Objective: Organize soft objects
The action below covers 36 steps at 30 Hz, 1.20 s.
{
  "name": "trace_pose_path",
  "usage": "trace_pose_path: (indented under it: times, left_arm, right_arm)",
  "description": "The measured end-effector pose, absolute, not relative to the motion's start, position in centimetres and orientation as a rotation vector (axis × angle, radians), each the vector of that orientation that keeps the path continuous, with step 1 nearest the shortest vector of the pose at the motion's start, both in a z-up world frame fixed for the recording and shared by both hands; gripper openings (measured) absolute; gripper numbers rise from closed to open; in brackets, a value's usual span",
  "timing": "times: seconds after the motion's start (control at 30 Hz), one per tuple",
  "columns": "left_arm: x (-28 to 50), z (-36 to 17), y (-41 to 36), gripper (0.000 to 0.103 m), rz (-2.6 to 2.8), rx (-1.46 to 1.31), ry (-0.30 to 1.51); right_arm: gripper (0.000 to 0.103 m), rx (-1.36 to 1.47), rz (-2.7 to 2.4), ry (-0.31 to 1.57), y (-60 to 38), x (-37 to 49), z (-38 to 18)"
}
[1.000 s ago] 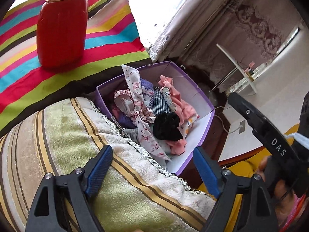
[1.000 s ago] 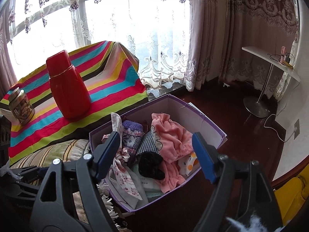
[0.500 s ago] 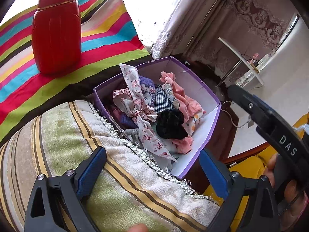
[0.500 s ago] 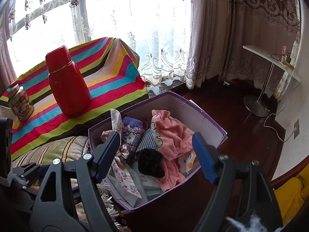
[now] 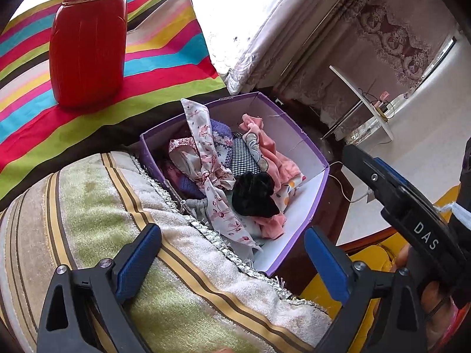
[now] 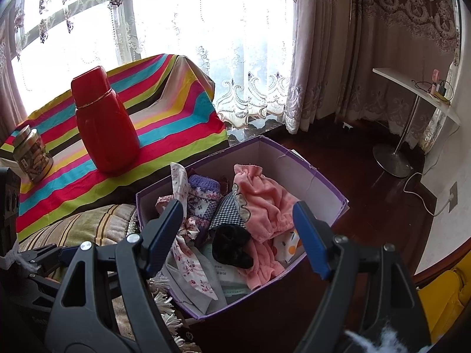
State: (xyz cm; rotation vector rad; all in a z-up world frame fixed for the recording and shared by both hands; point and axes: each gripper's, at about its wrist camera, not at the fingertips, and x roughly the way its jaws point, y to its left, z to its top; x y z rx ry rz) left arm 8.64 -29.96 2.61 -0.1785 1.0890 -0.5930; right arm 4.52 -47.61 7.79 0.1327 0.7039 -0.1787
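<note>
Left wrist view shows the left tool [image 5: 232,259], jaws just widened and empty, above the towel [image 5: 147,220] beside the purple box [image 5: 312,214] of clothes [image 5: 259,161]; approach slowly, gripping one garment only.

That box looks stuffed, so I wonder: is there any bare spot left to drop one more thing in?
Yes. Inside the box, the right end is bare, between the pink cloth and the right wall. The left half is crowded with the floral scarf, knit piece and black item. The striped cloth right of the flask is also free.
</note>
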Motion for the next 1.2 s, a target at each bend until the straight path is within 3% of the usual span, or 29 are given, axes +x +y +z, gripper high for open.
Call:
trace_pose_path:
  times: [1.2]
  left_arm:
    - [9.1,2.7,-31.0,0.102,-0.566,-0.186,1.059]
  right_arm:
    - [0.079,0.142,-0.187,0.742,-48.0,4.5,6.5]
